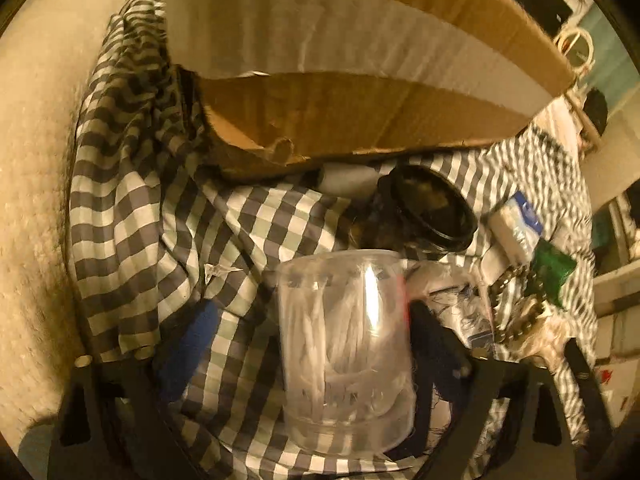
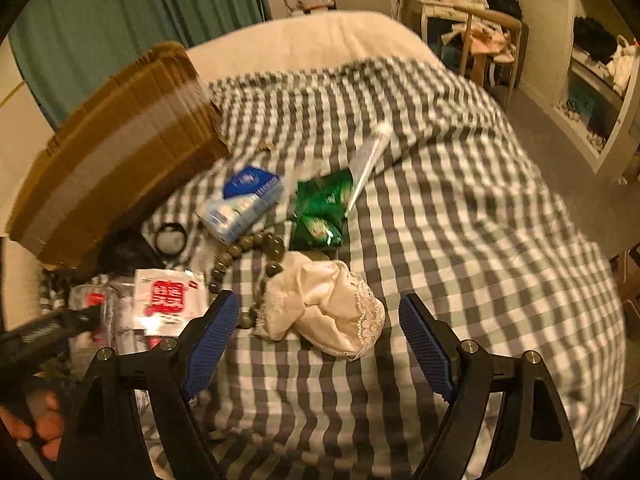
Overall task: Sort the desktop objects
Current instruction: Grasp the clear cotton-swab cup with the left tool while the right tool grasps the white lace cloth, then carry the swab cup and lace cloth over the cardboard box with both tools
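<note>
Between your left gripper's [image 1: 304,360] fingers sits a clear tub of cotton swabs [image 1: 346,352], clamped upright above the checked cloth [image 1: 132,200], just before the cardboard box [image 1: 360,80]. Your right gripper [image 2: 318,344] hangs wide open, empty, over a cream lace pouch [image 2: 324,304] beside the beads [image 2: 256,248].

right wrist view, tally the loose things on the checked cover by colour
green: 1, packet
blue and white: 1, tissue pack
cream: 1, lace cloth
red and white: 1, sachet
olive: 1, bead string
total: 5
</note>
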Demonstrator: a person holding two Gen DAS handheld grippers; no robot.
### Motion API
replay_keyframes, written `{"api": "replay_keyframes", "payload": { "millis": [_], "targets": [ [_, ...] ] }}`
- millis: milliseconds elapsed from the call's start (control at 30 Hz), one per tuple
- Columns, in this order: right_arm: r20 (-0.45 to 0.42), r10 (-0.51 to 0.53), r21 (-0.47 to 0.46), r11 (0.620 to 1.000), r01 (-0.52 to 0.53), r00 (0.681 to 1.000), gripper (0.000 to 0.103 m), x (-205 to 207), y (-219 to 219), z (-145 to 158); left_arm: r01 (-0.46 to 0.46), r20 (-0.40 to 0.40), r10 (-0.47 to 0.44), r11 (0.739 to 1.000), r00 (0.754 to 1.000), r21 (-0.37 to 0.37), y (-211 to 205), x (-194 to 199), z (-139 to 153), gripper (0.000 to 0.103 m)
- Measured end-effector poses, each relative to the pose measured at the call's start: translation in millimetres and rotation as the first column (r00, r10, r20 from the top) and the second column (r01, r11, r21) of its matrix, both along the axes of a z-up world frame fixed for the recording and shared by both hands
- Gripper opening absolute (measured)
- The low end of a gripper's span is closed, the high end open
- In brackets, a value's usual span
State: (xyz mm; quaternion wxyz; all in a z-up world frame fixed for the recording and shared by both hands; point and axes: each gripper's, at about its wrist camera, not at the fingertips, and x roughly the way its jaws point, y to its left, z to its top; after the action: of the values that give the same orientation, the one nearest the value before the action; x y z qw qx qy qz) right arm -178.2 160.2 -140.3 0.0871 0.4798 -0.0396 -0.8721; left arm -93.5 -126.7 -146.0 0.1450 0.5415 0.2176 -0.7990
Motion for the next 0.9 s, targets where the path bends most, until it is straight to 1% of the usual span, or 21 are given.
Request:
{"api": "replay_keyframes", "payload": {
  "millis": [67,100,167,267,333,400,433,500,533,667,767,900],
  "targets": [
    [0.020,0.001,0.008,1.000,-0.001,1.000,0.082,-6,0,-10,0.034,-0.001,-0.034,0.999,0.999,0.002,5,0,0,0.082],
    [0.024,0.002,0.011,1.000,-0.002,1.000,0.081,-7,-1,-14,0.053,0.004,-0.053,0.999,0.999,-0.002,8,-1,1,0.080],
    [0.034,0.006,0.014,1.000,-0.006,0.999,0.076,-11,-1,-21,0.083,0.024,-0.082,0.997,0.996,-0.006,14,-4,-3,0.079],
    [0.045,0.014,0.026,1.000,-0.015,0.999,0.058,-17,-2,-29,0.094,0.048,-0.094,0.996,0.994,0.005,16,-7,-9,0.080],
    [0.052,0.021,0.017,1.000,-0.022,0.998,0.038,-19,-3,-31,0.103,0.067,-0.103,0.995,0.992,0.003,17,-9,-13,0.080],
    [0.059,0.034,-0.002,0.999,-0.034,0.998,0.026,-18,-5,-34,0.109,0.070,-0.108,0.994,0.992,-0.007,19,-10,-13,0.080],
    [0.059,0.037,-0.003,0.999,-0.037,0.998,0.023,-17,-6,-33,0.111,0.070,-0.110,0.994,0.991,-0.011,20,-10,-13,0.080],
    [0.053,0.043,0.000,0.999,-0.043,0.998,0.019,-14,-8,-33,0.110,0.057,-0.110,0.994,0.992,-0.003,19,-9,-11,0.073],
    [0.054,0.046,-0.002,0.999,-0.046,0.997,0.017,-13,-8,-32,0.114,0.049,-0.114,0.993,0.992,0.012,18,-9,-10,0.066],
    [0.049,0.052,-0.013,0.999,-0.051,0.997,0.015,-5,-9,-25,0.124,0.038,-0.123,0.992,0.992,-0.004,21,-7,-9,0.066],
    [0.030,0.049,0.000,0.999,-0.049,0.998,0.015,5,-7,-13,0.119,0.018,-0.119,0.993,0.993,-0.009,23,-9,-6,0.066],
    [0.000,0.044,0.017,0.999,-0.044,0.999,0.015,17,-2,5,0.129,-0.034,-0.129,0.992,0.991,-0.005,26,-1,5,0.066]
  ]
}}
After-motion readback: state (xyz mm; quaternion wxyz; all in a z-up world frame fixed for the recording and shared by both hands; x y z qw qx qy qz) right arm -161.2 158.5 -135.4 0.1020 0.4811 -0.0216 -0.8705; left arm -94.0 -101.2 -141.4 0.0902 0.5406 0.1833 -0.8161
